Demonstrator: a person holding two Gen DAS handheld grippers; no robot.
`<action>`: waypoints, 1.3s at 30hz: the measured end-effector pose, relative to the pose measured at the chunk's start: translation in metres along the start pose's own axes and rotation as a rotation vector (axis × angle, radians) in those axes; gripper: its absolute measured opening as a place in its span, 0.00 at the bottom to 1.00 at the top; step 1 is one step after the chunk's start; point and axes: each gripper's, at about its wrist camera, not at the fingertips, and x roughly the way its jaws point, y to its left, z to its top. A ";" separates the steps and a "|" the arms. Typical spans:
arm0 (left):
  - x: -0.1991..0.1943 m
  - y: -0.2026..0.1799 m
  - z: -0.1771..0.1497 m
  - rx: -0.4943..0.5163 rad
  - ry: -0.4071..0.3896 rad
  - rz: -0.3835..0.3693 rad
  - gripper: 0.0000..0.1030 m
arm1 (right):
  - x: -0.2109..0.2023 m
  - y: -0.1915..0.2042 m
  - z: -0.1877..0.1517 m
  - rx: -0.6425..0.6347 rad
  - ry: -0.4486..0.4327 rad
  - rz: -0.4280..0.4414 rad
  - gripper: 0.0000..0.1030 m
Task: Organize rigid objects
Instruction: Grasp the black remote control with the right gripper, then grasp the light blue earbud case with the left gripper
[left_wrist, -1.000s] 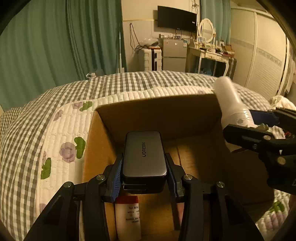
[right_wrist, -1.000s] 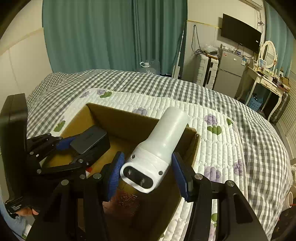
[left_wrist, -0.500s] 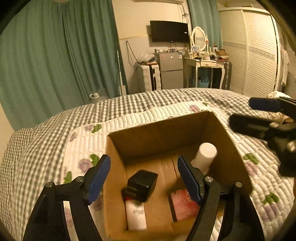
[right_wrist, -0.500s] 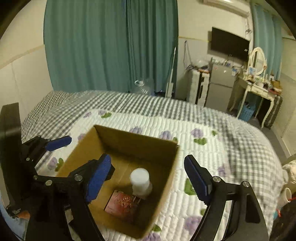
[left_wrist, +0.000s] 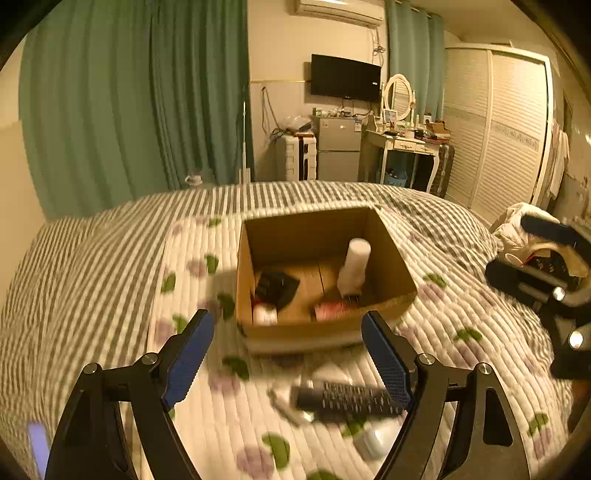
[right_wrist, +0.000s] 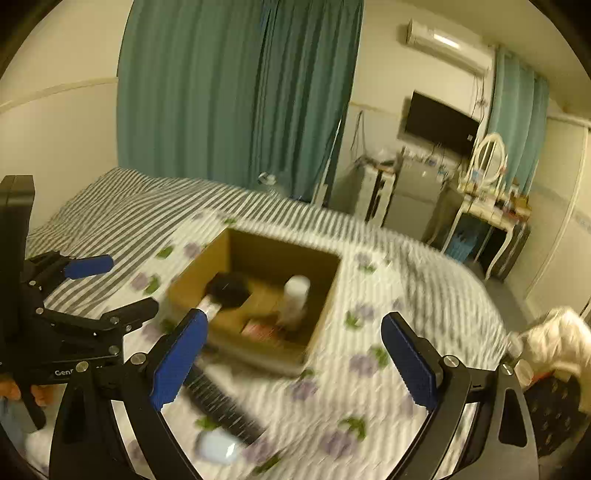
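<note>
Remote control (left_wrist: 347, 400): lies flat on the bed (left_wrist: 110, 295), low between the jaws of the left gripper (left_wrist: 291, 356), its right end just beside the right jaw. Long axis runs crosswise to the jaws, roughly left to right; which end is the front cannot be told through the blur.

Cardboard box (left_wrist: 325, 332): beyond the jaw tips, open side up. It holds a dark charger block (left_wrist: 277, 286) at left, a white cylindrical device (left_wrist: 354, 267) standing on end at right, a small white bottle (left_wrist: 264, 314) and a reddish flat item (left_wrist: 330, 310).

Jaw state: left gripper wide, nothing between the pads; its jaws have just been opening. Right gripper (right_wrist: 295, 360) likewise wide and empty, jaws just opened.

Step in hand, as judged: both deposits are complete; the grippers stand back from the box, ready for the next pick.

Next move requirement: the nearest candidates are the remote control and a small pale object (left_wrist: 375, 439) beside it. To grasp the remote across its narrow width, turn the jaws square to its long axis, lower them, then close.
</note>
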 end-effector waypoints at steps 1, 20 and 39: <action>-0.002 0.002 -0.009 -0.011 0.006 0.008 0.82 | 0.000 0.004 -0.008 0.020 0.019 0.020 0.93; 0.058 0.042 -0.107 -0.110 0.181 0.123 0.82 | 0.173 0.059 -0.121 -0.021 0.495 0.219 0.68; 0.061 -0.004 -0.105 -0.111 0.223 0.062 0.82 | 0.115 0.031 -0.117 -0.054 0.441 0.204 0.18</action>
